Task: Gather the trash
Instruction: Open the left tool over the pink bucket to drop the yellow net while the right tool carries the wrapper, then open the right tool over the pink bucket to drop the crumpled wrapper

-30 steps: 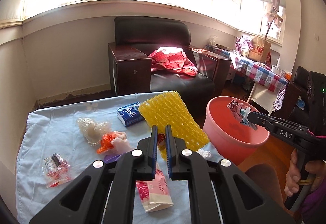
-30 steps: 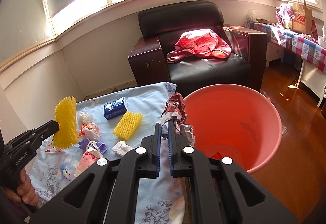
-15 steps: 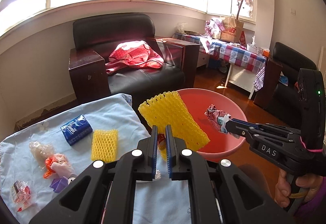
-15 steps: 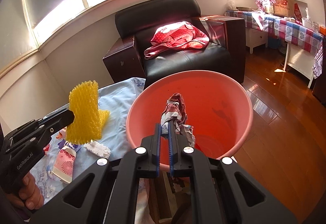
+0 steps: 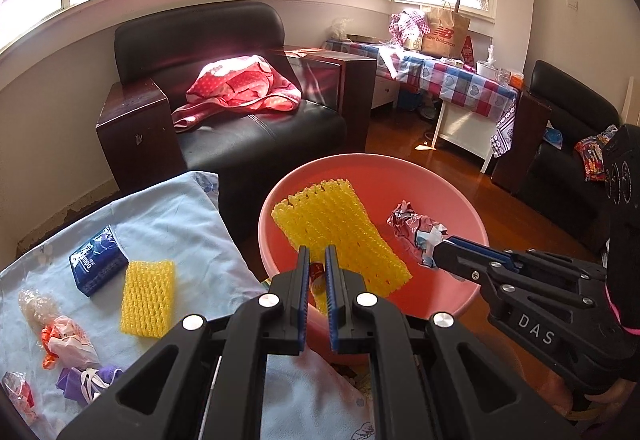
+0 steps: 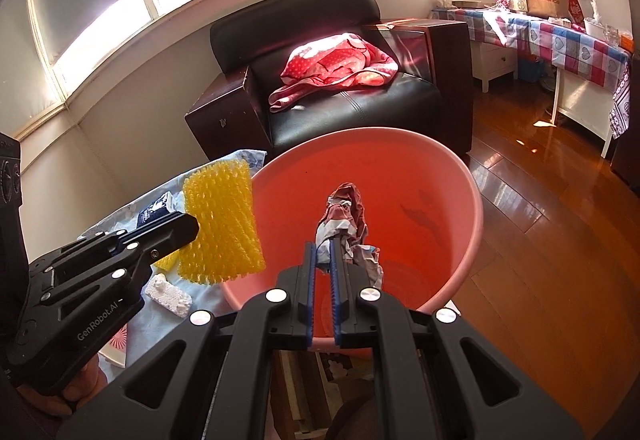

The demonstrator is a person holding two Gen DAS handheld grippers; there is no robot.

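— Two pieces ride with us at once: our left gripper (image 5: 316,272) is clamped on the yellow foam net (image 5: 340,232), our right gripper (image 6: 323,264) on the crumpled wrapper (image 6: 346,220), both over the pink basin (image 6: 472,200).

— So we're at the drop; next, both jaws must part.

— Only our left view shows what remains on the bench (image 5: 180,208): a second yellow net (image 5: 148,298), a blue packet (image 5: 98,260), and knotted bags near its left edge.

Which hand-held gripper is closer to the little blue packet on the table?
Left. The left hand-held gripper, holding the yellow foam net at the pink bucket's near rim, is beside the blue packet. The right hand-held gripper is over the bucket, farther away.
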